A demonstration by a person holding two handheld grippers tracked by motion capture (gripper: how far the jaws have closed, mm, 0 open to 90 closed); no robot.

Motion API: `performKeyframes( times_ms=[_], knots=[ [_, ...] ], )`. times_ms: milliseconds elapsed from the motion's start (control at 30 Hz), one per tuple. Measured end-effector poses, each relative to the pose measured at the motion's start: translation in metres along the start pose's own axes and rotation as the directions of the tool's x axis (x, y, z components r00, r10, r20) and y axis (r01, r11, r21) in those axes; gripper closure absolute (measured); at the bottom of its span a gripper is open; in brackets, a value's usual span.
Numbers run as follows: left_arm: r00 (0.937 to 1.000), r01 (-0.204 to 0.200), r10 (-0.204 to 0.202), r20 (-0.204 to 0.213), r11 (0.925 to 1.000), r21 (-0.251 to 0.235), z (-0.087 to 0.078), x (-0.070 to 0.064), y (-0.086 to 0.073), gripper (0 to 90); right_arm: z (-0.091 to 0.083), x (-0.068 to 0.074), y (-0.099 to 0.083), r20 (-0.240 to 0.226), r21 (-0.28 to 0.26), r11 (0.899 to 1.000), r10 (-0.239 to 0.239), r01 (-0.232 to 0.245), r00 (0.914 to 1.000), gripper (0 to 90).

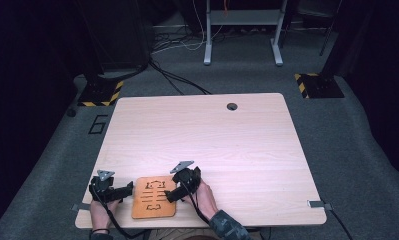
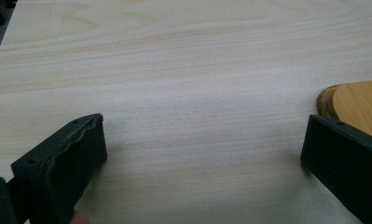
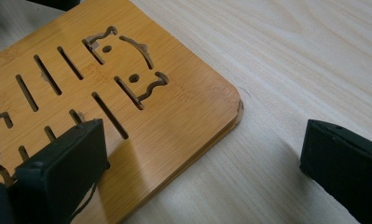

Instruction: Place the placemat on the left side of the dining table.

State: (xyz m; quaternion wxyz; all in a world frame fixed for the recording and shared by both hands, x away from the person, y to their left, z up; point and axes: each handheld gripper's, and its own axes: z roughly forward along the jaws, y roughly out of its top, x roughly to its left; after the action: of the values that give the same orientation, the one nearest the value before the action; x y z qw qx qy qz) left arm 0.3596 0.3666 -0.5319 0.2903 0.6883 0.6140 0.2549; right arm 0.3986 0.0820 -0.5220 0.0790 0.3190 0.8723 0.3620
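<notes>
A flat bamboo board (image 1: 154, 197) with cut-out slots and curved shapes lies near the table's front edge. My left gripper (image 1: 124, 190) is at the board's left edge, open; in the left gripper view its jaws stand wide apart over bare tabletop, with the board's rounded corner (image 2: 356, 105) just beyond the right jaw. My right gripper (image 1: 171, 194) is at the board's right edge, open. In the right gripper view one jaw hovers over the board (image 3: 127, 93) and the other over the table, straddling the board's edge and corner.
The light wooden table (image 1: 202, 145) has a cable hole (image 1: 232, 106) near its far edge. Beyond it on the grey carpet stand a white desk frame (image 1: 242, 30) and black stands with yellow-black striped bases (image 1: 101, 95).
</notes>
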Motion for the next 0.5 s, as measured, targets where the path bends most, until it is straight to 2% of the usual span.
performKeyframes(
  times_ms=[100, 233, 500],
  knots=[
    [1.0, 0.0, 0.0, 0.0, 1.0, 0.0, 0.0, 0.0, 0.0, 0.0, -0.0005, -0.0005, -0.0002, -0.001, 0.006, 1.0, -0.003, 0.003, 1.0, 0.0],
    [1.0, 0.0, 0.0, 0.0, 1.0, 0.0, 0.0, 0.0, 0.0, 0.0, -0.0008, -0.0027, -0.0014, -0.017, 0.016, 1.0, 0.019, -0.019, 0.9997, 0.0],
    [1.0, 0.0, 0.0, 0.0, 1.0, 0.0, 0.0, 0.0, -0.0001, 0.0, -0.0048, -0.0078, -0.005, -0.012, 0.014, 1.0, 0.014, -0.013, 0.9998, 0.0]
  ],
)
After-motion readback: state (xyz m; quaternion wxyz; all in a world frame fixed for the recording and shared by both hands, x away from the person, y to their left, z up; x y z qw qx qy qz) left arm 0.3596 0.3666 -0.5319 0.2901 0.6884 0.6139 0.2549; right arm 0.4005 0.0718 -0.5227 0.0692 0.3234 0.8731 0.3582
